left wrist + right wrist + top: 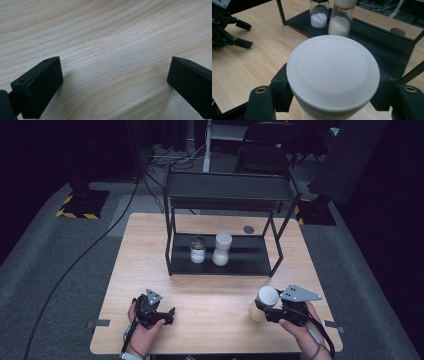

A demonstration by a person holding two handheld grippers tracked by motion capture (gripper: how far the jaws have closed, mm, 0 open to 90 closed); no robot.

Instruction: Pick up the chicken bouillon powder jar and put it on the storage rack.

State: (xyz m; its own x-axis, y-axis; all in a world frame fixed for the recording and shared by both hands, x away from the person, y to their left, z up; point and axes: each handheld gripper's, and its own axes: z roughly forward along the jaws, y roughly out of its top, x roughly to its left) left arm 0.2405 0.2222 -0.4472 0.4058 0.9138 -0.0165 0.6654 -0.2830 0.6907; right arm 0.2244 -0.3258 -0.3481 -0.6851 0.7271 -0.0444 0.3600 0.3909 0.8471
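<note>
The right gripper [270, 309] is clenched around a jar with a white lid [263, 303]; its jaws press on the jar's body just under the lid, one at each side, as the right gripper view shows well. The jar is at the front right part of the worktop [210, 285], near the person's right hand [305, 327]; whether its bottom touches the wood or is a little above it, I cannot tell. It looks tilted, with the lid leaning toward the rack, probably because the hand holds the gripper at a slant.

The black two-level rack [226, 227] stands at the far half of the worktop; on its lower shelf there are already two jars with white powder, a shorter jar [198, 250] and, just beside it, a taller jar [222, 249] with a white cap. To their right the shelf is free, so I judge the held jar is meant to join them there; a grip below the lid keeps the jar steady for that.

The left gripper [168, 314] rests low at the front left of the worktop, well apart from the jar; its jaws are released and wide, with bare wood between them, seemingly waiting.
</note>
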